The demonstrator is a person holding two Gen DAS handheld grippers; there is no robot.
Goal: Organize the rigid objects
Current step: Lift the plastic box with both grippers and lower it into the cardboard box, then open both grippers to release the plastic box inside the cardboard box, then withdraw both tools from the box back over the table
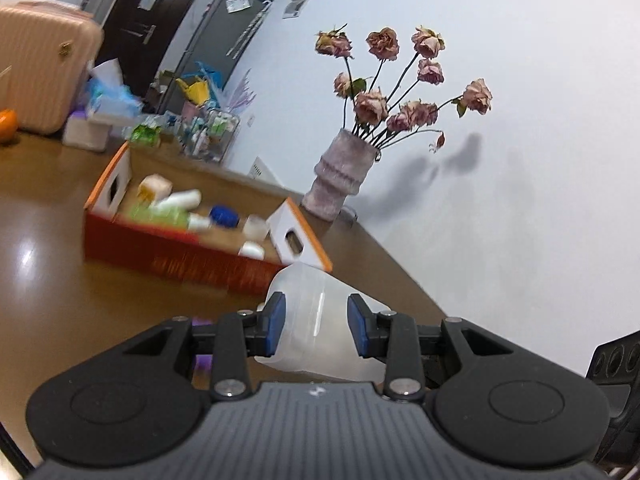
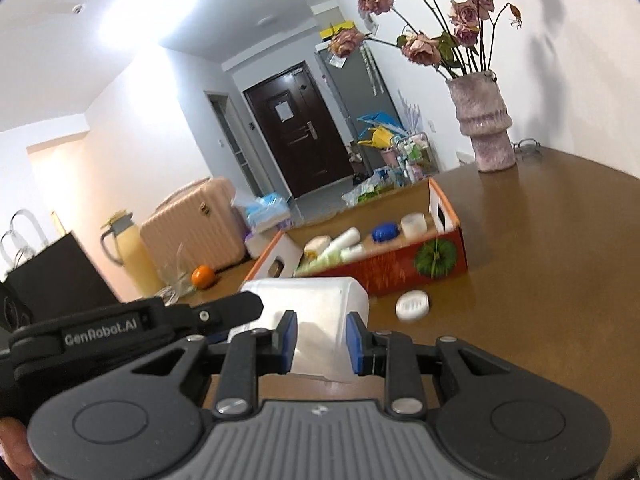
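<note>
**Translucent container getting carried toward the box**

The translucent container [image 1: 320, 320] is being gripped by both the left gripper [image 1: 316, 330] and the right gripper [image 2: 322, 342], pads clenched on it, just in front of the orange box [image 2: 400, 264]. Next, it probably needs lifting over the box wall. A white lid [image 2: 413, 306] is lying beside the box on the glossy brown table [image 2: 540, 280]; the vase [image 2: 486, 128] is standing behind the box.
</note>
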